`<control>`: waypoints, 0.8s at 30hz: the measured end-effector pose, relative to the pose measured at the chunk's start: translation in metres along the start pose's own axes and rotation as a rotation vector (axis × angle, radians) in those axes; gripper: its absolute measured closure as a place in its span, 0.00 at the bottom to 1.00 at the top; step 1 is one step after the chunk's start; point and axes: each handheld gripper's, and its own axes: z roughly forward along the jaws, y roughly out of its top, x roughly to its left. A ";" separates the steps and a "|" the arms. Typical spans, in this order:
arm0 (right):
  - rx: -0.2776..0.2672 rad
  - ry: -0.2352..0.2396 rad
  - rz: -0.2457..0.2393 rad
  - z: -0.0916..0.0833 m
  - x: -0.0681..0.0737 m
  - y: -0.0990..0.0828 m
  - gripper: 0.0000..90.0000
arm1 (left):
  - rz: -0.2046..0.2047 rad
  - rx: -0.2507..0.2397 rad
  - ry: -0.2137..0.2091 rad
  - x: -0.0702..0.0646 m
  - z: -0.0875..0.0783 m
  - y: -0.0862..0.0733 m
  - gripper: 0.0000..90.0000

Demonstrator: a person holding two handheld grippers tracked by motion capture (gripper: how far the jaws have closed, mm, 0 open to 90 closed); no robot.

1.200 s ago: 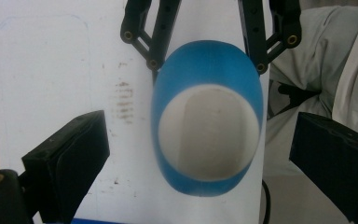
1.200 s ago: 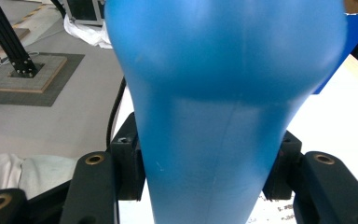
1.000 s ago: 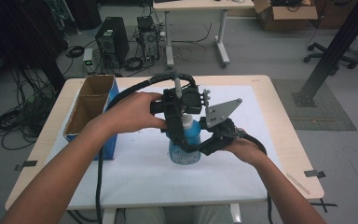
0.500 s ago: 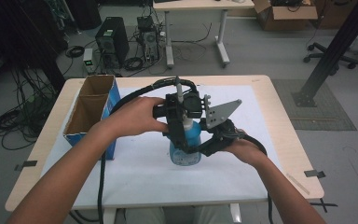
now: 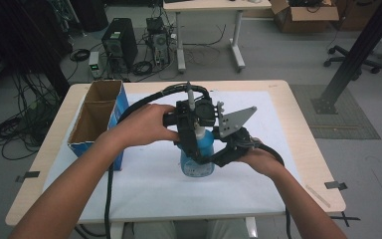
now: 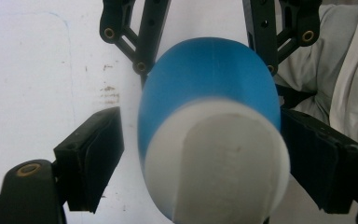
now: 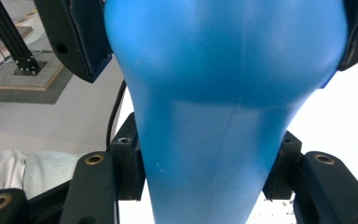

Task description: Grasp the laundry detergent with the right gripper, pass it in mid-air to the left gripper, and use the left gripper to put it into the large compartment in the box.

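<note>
Even overhead light washed my white counter nearly to glare; shadows stayed soft. The blue bottle sat too close, blurring its cap at lower centre.

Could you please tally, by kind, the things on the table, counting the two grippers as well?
Blue plastic bottles with a white cap: 1
Blue-sided open cardboard boxes: 1
White sheets covering the tabletop: 1
Black two-jaw grippers, left and right: 2
Total: 5
</note>
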 end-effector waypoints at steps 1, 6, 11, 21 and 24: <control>0.001 -0.001 -0.001 0.000 0.000 0.000 0.49 | 0.000 0.000 0.000 0.000 0.000 0.000 0.20; -0.002 0.001 -0.002 0.000 0.000 0.000 0.49 | 0.001 0.004 -0.006 0.001 0.000 0.000 0.24; -0.001 0.002 -0.001 0.001 0.000 -0.001 0.49 | -0.001 0.002 -0.009 0.000 0.000 0.000 0.26; 0.001 0.003 -0.004 0.002 0.001 -0.001 0.49 | 0.007 -0.005 -0.019 0.000 0.000 0.001 0.35; 0.002 0.005 -0.005 0.003 0.001 -0.002 0.49 | 0.007 -0.006 -0.022 -0.001 0.001 0.001 0.40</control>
